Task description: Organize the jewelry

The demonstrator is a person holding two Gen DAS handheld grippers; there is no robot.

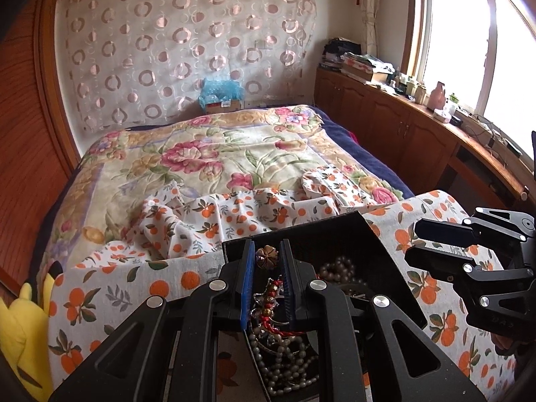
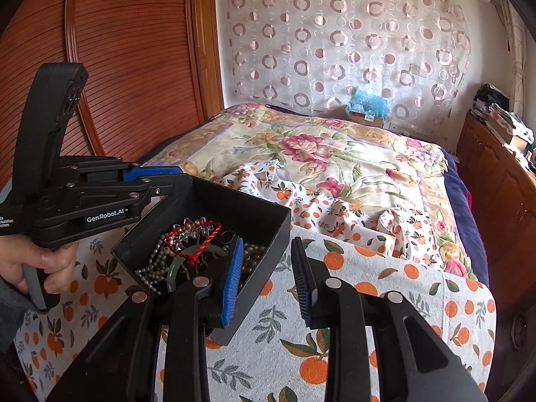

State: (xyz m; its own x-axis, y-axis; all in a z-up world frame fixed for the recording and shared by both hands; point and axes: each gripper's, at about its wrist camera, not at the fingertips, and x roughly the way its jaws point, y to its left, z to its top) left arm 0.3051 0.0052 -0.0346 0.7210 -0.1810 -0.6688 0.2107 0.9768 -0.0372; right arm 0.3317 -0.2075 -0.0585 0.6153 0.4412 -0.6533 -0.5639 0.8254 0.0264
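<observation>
The left gripper (image 1: 266, 279) is grasping a flower brooch (image 1: 267, 254) over the black box (image 2: 268, 214). The right gripper (image 2: 266, 281) is released, straddling the box's wall; lift slowly so tangled beads (image 1: 284, 361) are not following.

A black box (image 2: 268, 221) holds grey beads (image 1: 281, 365), a red cord (image 2: 197, 234) and a bronze flower brooch (image 1: 267, 254). The cloth (image 2: 335, 351) beneath is white with orange fruit and green leaves. At twelve o'clock, the bed's quilt (image 1: 207, 157) is cream with pink flowers. Both claws have blue pads (image 2: 234, 278).
</observation>
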